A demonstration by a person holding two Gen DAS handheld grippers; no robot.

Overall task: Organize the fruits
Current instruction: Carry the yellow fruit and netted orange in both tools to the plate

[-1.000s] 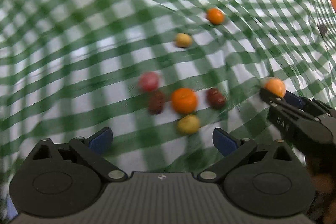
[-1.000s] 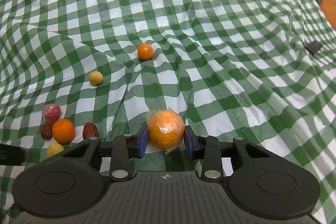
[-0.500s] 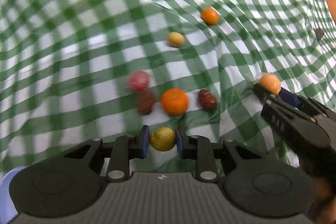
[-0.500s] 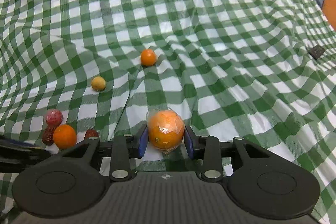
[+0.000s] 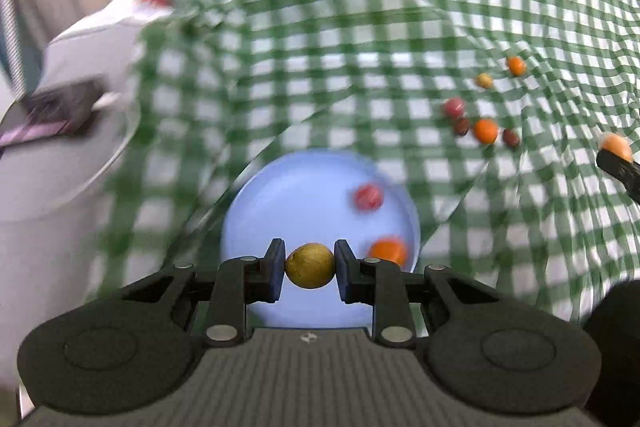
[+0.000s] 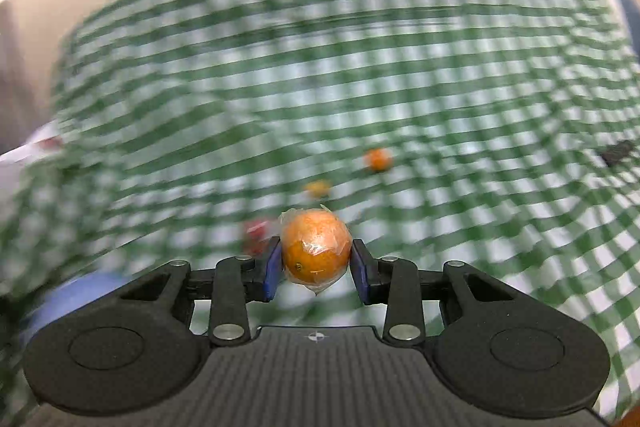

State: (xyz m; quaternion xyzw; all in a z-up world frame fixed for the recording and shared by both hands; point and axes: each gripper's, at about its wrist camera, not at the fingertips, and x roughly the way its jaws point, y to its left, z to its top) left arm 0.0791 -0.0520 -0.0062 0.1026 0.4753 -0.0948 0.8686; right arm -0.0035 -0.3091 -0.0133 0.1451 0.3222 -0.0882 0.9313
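From the left wrist, the left gripper (image 5: 310, 265) clamps a small round yellow-green fruit (image 5: 310, 265) between its pads, above a round pale-blue plate (image 5: 304, 195) on the green-and-white checked cloth (image 5: 320, 47). A red fruit (image 5: 368, 197) and a small orange (image 5: 387, 251) lie in the plate.

From the right wrist, the right gripper (image 6: 316, 255) grips a plastic-wrapped orange (image 6: 316, 251), held above the blurred cloth.

text: none legible | labels: none | brands: none | numbers: none
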